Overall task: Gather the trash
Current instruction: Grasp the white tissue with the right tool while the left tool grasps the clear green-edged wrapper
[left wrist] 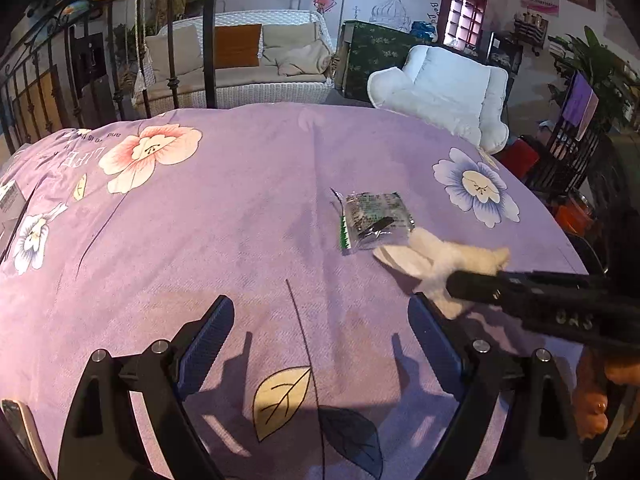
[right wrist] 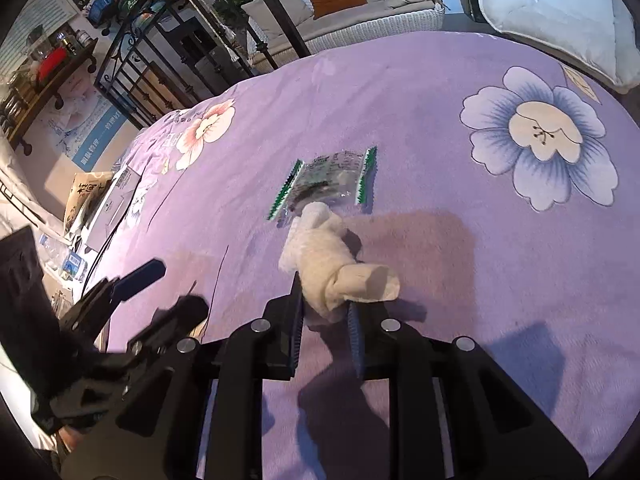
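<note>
A crumpled white tissue (right wrist: 336,260) is pinched in my right gripper (right wrist: 326,300), held just above the purple flowered cloth (right wrist: 440,100). In the left wrist view the tissue (left wrist: 440,258) sticks out of the right gripper (left wrist: 472,284), which comes in from the right. A clear plastic wrapper with green serrated edges (right wrist: 326,184) lies flat on the cloth just beyond the tissue; it also shows in the left wrist view (left wrist: 376,220). My left gripper (left wrist: 320,320) is open and empty over the cloth, to the left of the tissue, and shows in the right wrist view (right wrist: 168,288).
The cloth-covered table (left wrist: 240,200) ends at a rounded far edge. A white cushioned chair (left wrist: 448,84) and a wicker sofa (left wrist: 240,64) stand beyond it. Papers and packets (right wrist: 100,196) lie at the table's left edge. A black metal rack (right wrist: 160,40) stands at the left.
</note>
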`<control>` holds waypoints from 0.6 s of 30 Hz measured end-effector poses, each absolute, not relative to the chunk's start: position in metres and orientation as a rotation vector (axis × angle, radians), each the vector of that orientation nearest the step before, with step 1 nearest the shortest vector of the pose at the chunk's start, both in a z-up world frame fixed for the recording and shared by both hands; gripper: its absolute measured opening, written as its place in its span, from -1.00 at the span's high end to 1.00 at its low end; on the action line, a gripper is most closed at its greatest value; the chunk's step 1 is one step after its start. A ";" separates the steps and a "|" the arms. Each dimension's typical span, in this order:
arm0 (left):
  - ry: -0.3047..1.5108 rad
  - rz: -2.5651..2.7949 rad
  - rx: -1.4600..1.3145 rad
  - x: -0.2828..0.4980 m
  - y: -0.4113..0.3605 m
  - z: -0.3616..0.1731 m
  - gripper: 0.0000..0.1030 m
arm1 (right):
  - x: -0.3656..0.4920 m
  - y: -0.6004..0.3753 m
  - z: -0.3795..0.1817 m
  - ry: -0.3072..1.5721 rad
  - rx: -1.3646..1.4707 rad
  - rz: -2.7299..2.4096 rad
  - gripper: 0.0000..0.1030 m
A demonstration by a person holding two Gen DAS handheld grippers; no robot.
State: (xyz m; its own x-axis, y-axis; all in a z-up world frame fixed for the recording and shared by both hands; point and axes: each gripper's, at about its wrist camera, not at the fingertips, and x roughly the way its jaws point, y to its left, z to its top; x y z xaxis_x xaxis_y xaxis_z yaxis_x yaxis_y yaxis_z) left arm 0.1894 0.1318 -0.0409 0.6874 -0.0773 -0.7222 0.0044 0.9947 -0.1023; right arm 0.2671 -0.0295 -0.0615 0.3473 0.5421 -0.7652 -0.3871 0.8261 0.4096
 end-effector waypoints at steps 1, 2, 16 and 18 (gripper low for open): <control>0.804 -0.067 -0.092 0.194 0.128 -0.039 -0.71 | 0.260 -0.036 -0.059 1.047 0.158 0.586 0.59; 0.798 -0.082 -0.086 0.197 0.125 -0.038 -0.71 | 0.257 -0.040 -0.058 1.040 0.155 0.574 0.59; 0.970 -0.160 -0.094 0.312 0.083 -0.064 -0.71 | 0.217 -0.135 -0.048 0.957 0.298 0.377 0.59; 0.997 -0.118 -0.129 0.322 0.081 -0.072 -0.58 | 0.213 -0.145 -0.048 0.960 0.324 0.362 0.59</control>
